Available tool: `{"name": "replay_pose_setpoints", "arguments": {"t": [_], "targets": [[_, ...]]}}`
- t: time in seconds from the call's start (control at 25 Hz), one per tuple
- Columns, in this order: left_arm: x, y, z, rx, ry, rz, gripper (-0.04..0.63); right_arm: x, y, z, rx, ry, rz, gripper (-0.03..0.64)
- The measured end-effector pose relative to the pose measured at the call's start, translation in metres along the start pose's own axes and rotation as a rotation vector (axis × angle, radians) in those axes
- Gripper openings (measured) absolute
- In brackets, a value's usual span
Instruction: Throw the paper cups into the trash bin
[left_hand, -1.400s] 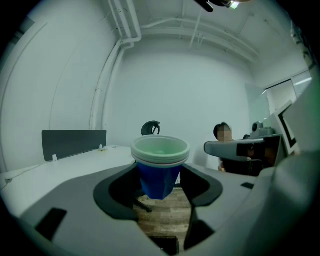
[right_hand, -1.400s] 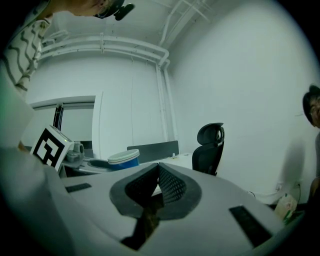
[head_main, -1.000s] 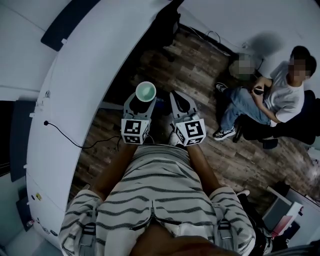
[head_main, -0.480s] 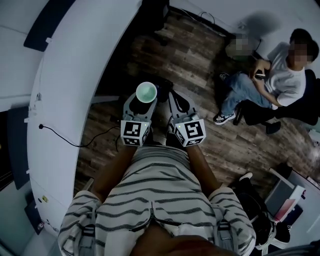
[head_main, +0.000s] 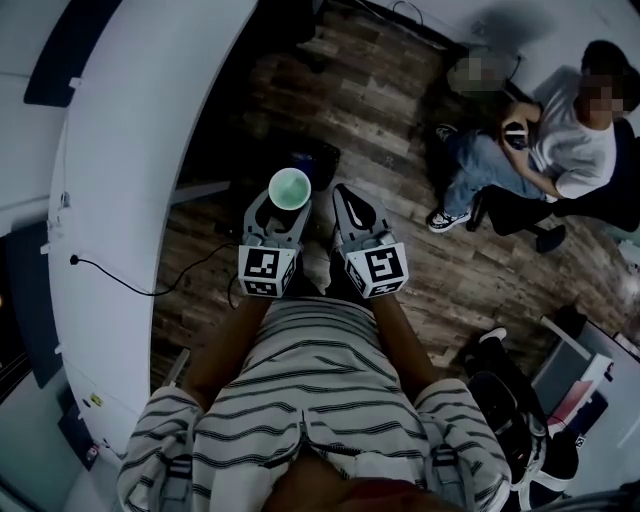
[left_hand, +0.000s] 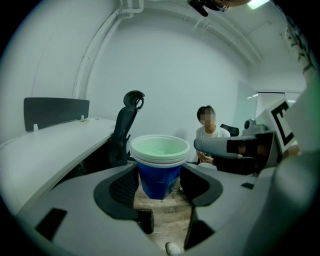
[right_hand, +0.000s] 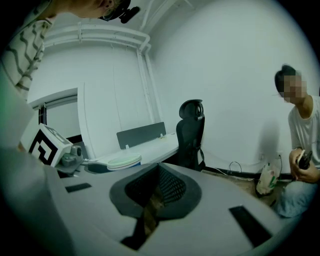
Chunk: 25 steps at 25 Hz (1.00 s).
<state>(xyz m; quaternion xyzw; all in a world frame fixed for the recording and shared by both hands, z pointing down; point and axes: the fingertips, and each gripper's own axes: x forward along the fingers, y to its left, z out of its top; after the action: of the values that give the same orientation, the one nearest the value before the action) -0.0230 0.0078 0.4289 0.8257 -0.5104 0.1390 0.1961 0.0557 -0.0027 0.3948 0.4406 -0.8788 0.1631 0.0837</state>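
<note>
A stack of paper cups (head_main: 290, 186), blue outside with white rims and pale green inside, is held upright over the wooden floor. My left gripper (head_main: 286, 207) is shut on the stack. In the left gripper view both pads press the blue wall of the cups (left_hand: 159, 167), and the left gripper (left_hand: 159, 184) grips low on them. My right gripper (head_main: 349, 207) hangs just to the right at the same height, shut with nothing in it. In the right gripper view that gripper (right_hand: 158, 172) has its jaws together, and the cups' rims (right_hand: 124, 161) show at the left. I cannot make out a trash bin for sure.
A long curved white desk (head_main: 130, 150) runs along the left, with a cable (head_main: 150, 285) on it. A dark object (head_main: 312, 160) sits on the floor beyond the cups. A black office chair (right_hand: 192, 132) stands by the desk. A seated person (head_main: 560, 140) is at the right, with a bag (right_hand: 266, 179) nearby.
The desk and floor have slid left and down in the head view as the wearer moves. Both grippers keep their pose, and the left one still holds the cups.
</note>
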Motion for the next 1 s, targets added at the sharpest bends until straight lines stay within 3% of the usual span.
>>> {"name": "replay_pose_setpoints", "arguments": {"t": [1.0], "targets": [[0.049, 0.010, -0.079, -0.066, 0.119, 0.015, 0.279, 0.010, -0.037, -0.078, 0.077, 0.084, -0.039, 0.009]]}}
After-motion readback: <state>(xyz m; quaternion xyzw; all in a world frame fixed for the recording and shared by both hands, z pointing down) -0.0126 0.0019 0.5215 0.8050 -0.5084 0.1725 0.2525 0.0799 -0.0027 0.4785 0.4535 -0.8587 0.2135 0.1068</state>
